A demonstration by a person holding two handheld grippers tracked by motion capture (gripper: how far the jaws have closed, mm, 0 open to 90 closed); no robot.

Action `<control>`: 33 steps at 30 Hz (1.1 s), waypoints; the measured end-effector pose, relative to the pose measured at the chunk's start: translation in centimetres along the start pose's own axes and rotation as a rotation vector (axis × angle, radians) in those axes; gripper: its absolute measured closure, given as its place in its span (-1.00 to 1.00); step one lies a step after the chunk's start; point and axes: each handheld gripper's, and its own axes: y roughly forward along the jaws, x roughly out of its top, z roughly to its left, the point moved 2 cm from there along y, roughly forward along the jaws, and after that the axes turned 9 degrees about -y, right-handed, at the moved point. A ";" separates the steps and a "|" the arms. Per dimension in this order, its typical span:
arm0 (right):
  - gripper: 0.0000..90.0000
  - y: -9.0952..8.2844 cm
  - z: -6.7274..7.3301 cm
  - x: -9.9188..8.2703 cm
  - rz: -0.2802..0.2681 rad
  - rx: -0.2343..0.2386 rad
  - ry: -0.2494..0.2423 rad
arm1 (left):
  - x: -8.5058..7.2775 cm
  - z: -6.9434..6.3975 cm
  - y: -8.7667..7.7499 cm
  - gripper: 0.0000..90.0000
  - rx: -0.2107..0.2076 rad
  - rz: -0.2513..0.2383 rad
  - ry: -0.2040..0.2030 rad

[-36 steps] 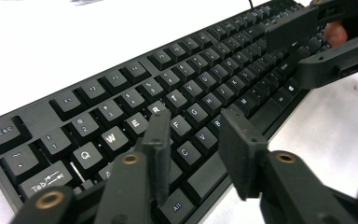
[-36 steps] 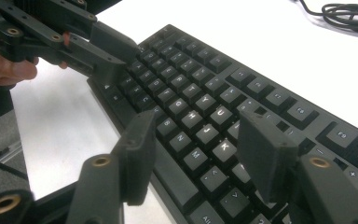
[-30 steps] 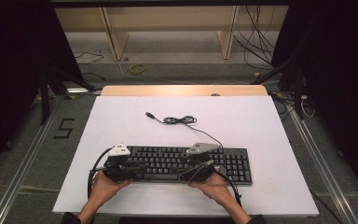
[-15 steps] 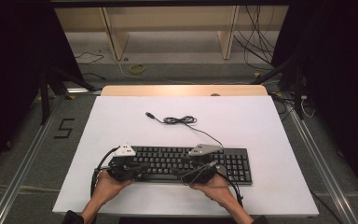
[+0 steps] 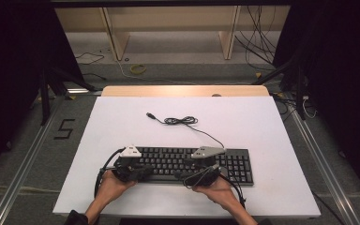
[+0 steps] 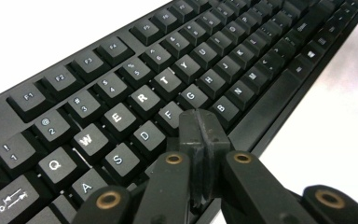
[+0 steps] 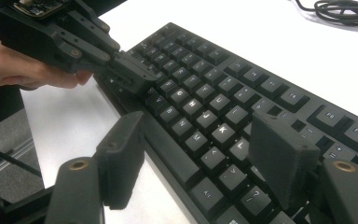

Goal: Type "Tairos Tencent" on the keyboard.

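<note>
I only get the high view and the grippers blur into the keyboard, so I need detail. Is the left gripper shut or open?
Observer: Shut. The left gripper has its jaws pressed together, tips over the keyboard near the F and G keys.
Operator: And the right one?
Observer: The right gripper is open, its jaws having just widened, nothing pinched.
Operator: What sits between them?
Observer: The keyboard's front edge, around the space bar.

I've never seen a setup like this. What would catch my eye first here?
Probably the black keyboard lying near the front edge of the white table, with a person's hands holding a gripper at each side of it. The left gripper has its jaws pressed together, tips over the keys near F and G, while the right gripper stands open above the keys. Behind the keyboard, its cable lies loosely coiled.
</note>
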 end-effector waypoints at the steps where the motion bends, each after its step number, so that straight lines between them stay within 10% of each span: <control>1: -0.20 0.0 0.0 0.0 -0.001 0.000 -0.001 | 0.0 0.0 0.0 0.98 0.001 0.002 0.001; 21: -0.21 -0.3 0.2 -0.3 -0.003 -0.004 0.001 | -0.1 0.0 0.3 0.99 0.014 0.028 0.006; 33: -0.21 -0.4 0.2 -0.2 -0.009 -0.004 0.003 | 0.3 0.1 -0.7 0.83 -0.023 -0.064 -0.026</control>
